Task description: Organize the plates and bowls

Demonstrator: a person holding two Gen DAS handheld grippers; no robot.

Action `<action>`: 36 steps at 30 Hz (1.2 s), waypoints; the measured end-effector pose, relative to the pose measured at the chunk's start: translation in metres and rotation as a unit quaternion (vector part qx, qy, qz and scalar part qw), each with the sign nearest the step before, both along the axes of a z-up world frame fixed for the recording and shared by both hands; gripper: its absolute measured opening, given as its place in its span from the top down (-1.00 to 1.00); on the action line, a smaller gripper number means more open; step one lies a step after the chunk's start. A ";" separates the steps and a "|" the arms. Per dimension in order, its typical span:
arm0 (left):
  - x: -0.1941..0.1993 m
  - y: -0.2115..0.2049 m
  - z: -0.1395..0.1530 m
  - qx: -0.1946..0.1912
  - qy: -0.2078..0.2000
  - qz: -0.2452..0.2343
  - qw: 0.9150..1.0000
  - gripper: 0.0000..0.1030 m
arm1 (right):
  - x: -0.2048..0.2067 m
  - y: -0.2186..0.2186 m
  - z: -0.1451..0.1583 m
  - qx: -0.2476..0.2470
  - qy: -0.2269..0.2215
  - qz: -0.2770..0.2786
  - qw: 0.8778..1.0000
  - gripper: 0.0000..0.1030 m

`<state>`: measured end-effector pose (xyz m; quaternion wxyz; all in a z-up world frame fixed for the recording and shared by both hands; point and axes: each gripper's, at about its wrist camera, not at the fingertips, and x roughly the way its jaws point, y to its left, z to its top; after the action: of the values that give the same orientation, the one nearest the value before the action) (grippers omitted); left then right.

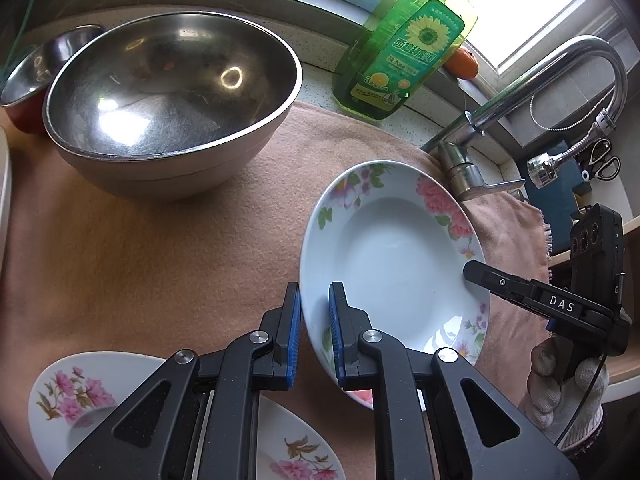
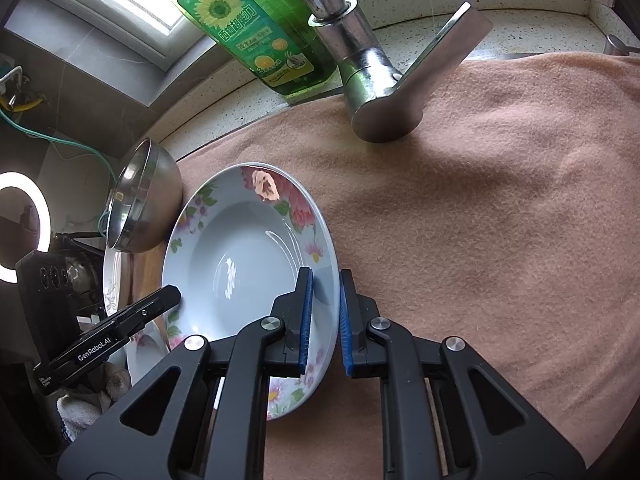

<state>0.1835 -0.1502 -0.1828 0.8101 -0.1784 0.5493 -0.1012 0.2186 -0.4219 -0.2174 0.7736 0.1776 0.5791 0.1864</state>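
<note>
A white deep plate with pink flowers (image 1: 394, 256) is held tilted above the pinkish towel (image 1: 140, 264). My left gripper (image 1: 314, 332) straddles its near-left rim, blue pads on either side with a small gap showing. My right gripper (image 2: 325, 316) straddles the opposite rim of the same plate (image 2: 240, 264); its tip shows in the left wrist view (image 1: 480, 274). A second flowered plate (image 1: 80, 396) lies at bottom left. A large steel bowl (image 1: 172, 92) stands at the back left, a smaller steel bowl (image 1: 36, 68) behind it.
A green dish-soap bottle (image 1: 408, 40) stands at the back by the window. A chrome faucet (image 1: 520, 108) rises at the right; its base (image 2: 372, 76) is just beyond the plate. Scissors (image 1: 604, 160) lie far right. Towel covers the counter (image 2: 500, 220).
</note>
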 end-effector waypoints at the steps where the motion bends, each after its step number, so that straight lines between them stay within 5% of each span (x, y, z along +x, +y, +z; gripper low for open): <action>1: 0.000 0.000 0.000 0.000 0.001 -0.001 1.000 0.76 | -0.001 0.000 0.001 -0.002 -0.001 0.000 1.000 0.76; 15: -0.016 0.009 0.018 0.000 -0.017 -0.006 1.000 0.76 | -0.020 0.004 0.022 -0.001 -0.017 -0.004 1.000 0.76; 36: -0.075 0.074 0.047 0.001 -0.036 0.022 0.999 0.76 | -0.079 0.074 0.062 -0.003 -0.041 0.037 0.998 0.76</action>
<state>0.1084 -0.0761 -0.1359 0.8314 -0.1855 0.5161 -0.0892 0.1395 -0.3475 -0.1556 0.7894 0.1460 0.5539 0.2208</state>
